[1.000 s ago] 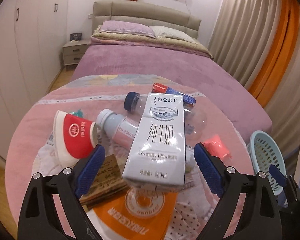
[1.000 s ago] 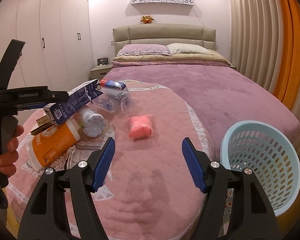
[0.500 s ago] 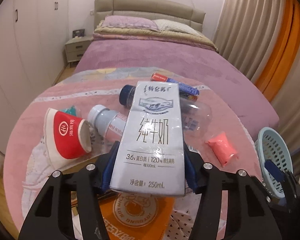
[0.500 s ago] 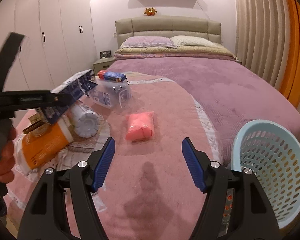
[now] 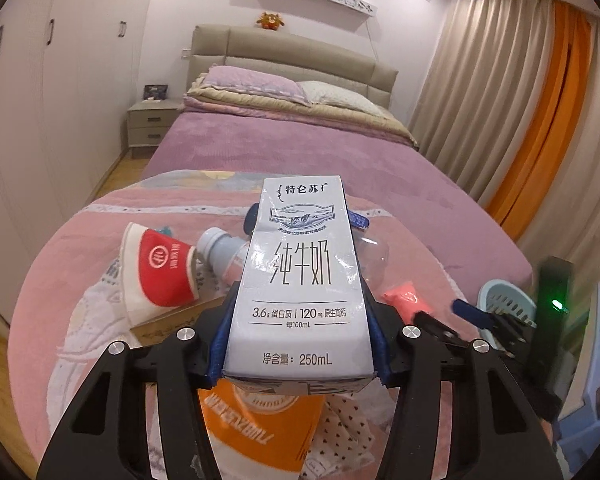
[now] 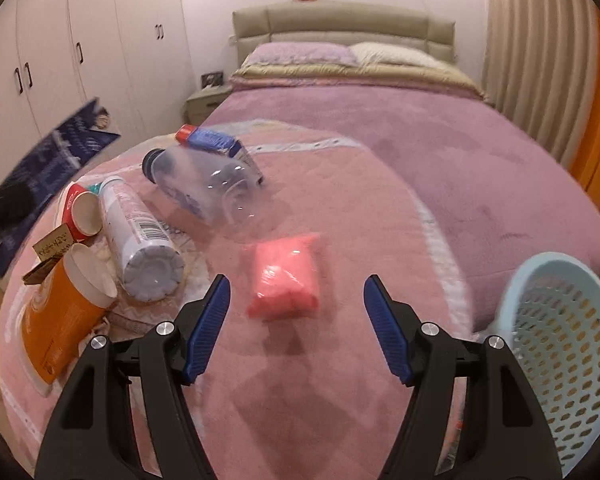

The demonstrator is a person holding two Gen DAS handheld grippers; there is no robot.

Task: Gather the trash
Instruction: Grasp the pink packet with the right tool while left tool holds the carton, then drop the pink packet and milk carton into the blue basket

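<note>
My left gripper point(image 5: 298, 332) is shut on a white 250 mL milk carton point(image 5: 300, 280) and holds it up above the pile of trash on the pink bedspread point(image 5: 60, 272). My right gripper point(image 6: 296, 320) is open, with a pink packet point(image 6: 286, 280) lying just ahead between its fingers. A light blue basket point(image 6: 560, 352) stands at the right, also in the left wrist view point(image 5: 504, 304). The lifted carton point(image 6: 48, 164) shows blurred at the left of the right wrist view.
On the bedspread lie a clear plastic bottle point(image 6: 208, 188), a white bottle point(image 6: 140, 236), an orange paper cup point(image 6: 64, 312), a red paper cup point(image 6: 82, 212), a red-blue box point(image 6: 216, 142) and a brown card point(image 6: 52, 246). White wardrobes point(image 6: 80, 40) line the left wall.
My left gripper closed on the milk carton and lifted it. My right gripper moved forward and down toward the pink packet, staying open.
</note>
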